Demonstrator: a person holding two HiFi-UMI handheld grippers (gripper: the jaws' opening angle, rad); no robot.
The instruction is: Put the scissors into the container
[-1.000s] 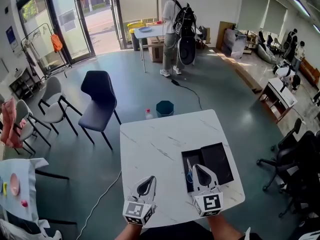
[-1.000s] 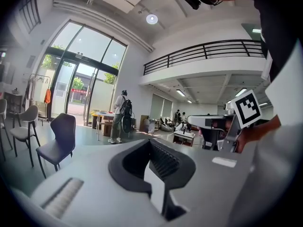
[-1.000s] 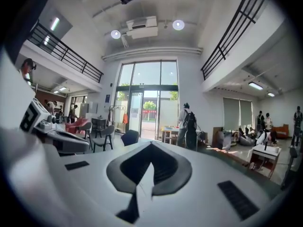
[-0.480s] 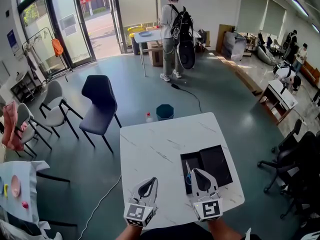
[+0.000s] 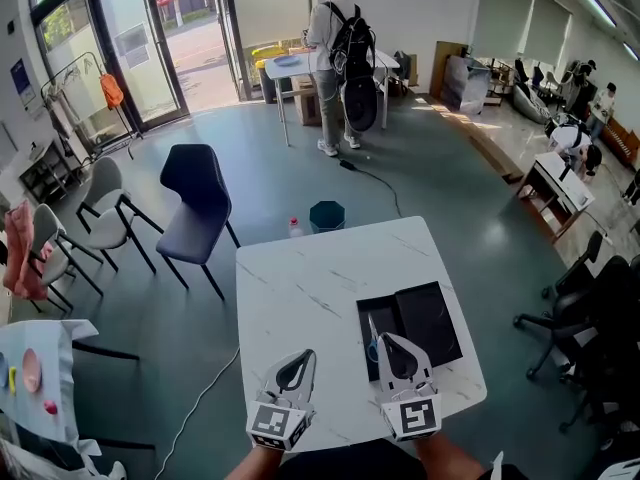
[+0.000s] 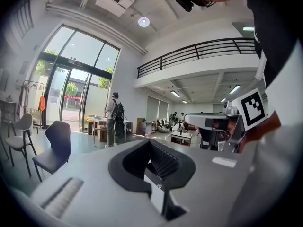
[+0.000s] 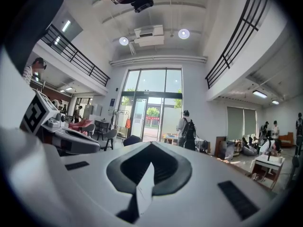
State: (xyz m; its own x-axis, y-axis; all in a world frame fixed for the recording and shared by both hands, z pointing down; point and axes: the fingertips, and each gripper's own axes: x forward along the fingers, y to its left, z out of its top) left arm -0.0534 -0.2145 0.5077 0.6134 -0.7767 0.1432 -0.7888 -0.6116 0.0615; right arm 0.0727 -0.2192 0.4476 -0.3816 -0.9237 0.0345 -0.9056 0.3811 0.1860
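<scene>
The scissors [image 5: 371, 344], with blue handles and pale blades, lie on the left half of the flat black container [image 5: 432, 318] at the right of the white marble table [image 5: 300, 298]. The nose of my right gripper [image 5: 391, 337] stands just right of their handles and hides part of them. Its jaws are shut with nothing between them [image 7: 151, 145]. My left gripper [image 5: 297, 355] hovers near the table's front edge, left of the container. It is also shut and empty [image 6: 151, 143]. Both gripper views look level across the room, not at the table.
A dark blue chair [image 5: 195, 203] stands off the table's far left corner. A teal bin [image 5: 327, 215] and a small bottle [image 5: 295, 227] sit on the floor beyond the far edge. A person with a backpack [image 5: 340, 38] stands far back. Black office chairs [image 5: 590, 308] crowd the right.
Both grippers have stayed shut and nearly in place near the front edge. The scissors have not moved. The person at the back has shifted slightly left.
</scene>
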